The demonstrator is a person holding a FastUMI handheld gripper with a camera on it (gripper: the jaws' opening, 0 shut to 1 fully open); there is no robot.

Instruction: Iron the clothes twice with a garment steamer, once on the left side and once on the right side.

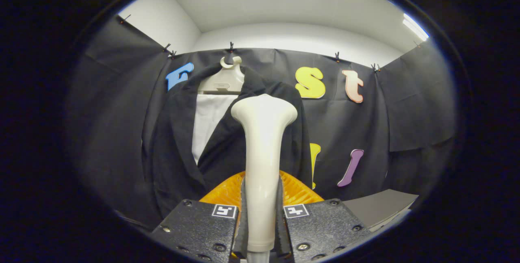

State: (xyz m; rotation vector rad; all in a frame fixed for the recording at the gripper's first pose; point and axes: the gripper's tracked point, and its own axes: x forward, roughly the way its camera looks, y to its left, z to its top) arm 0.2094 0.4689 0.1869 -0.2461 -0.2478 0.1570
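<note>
Ahead, a black jacket [178,141] over a white lining is hung on a white hanger [222,80] against the booth wall. Directly before it, the cream garment steamer [263,153] is held upright, clamped between both fingers of the tool [260,230].

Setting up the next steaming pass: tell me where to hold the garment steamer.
Grip the garment steamer by its slim straight handle, from the two sides, below the flared head. The hand-held gripper is already shut on it there, head pointing at the black jacket.
</note>
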